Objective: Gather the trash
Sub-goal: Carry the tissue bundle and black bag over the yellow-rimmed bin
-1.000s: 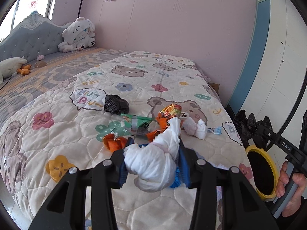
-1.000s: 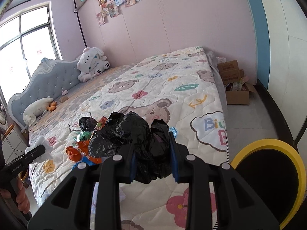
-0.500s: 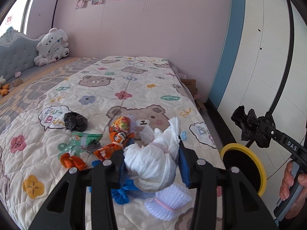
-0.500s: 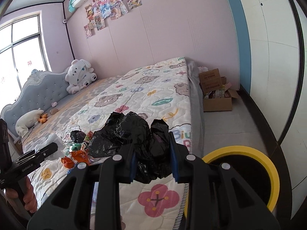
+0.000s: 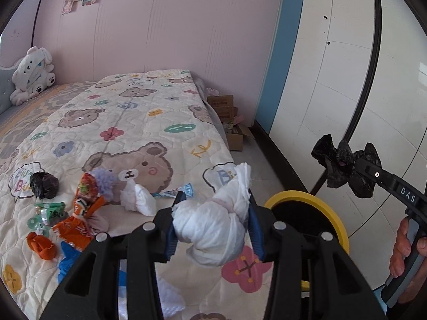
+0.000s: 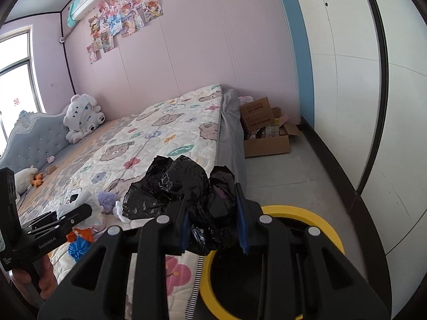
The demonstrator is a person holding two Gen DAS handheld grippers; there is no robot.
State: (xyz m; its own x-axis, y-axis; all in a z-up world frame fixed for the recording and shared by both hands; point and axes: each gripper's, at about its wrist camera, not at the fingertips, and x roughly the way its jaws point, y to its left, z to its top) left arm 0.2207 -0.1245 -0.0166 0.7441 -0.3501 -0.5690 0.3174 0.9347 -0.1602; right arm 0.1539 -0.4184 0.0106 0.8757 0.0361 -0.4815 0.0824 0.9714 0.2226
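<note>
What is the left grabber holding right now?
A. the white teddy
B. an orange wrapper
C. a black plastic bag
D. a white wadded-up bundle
D: the left gripper is clamped on the white wadded bundle, while the crumpled black bag sits in the right gripper.

My left gripper (image 5: pixel 213 218) is matt black plastic with two angular arms, each carrying a pair of round silver screw heads, and blue pads line the inner faces of its fingers (image 5: pixel 170 237). My right gripper (image 6: pixel 213 224) is built the same way, black with silver screws and blue finger pads; from the left wrist camera its arm shows white letters "DAS" and a small white dot, above a grey handle wrapped by my right hand (image 5: pixel 408 250). From the right wrist camera the left gripper's black side bar reads "GenRobot.AI" in small white print.
</note>
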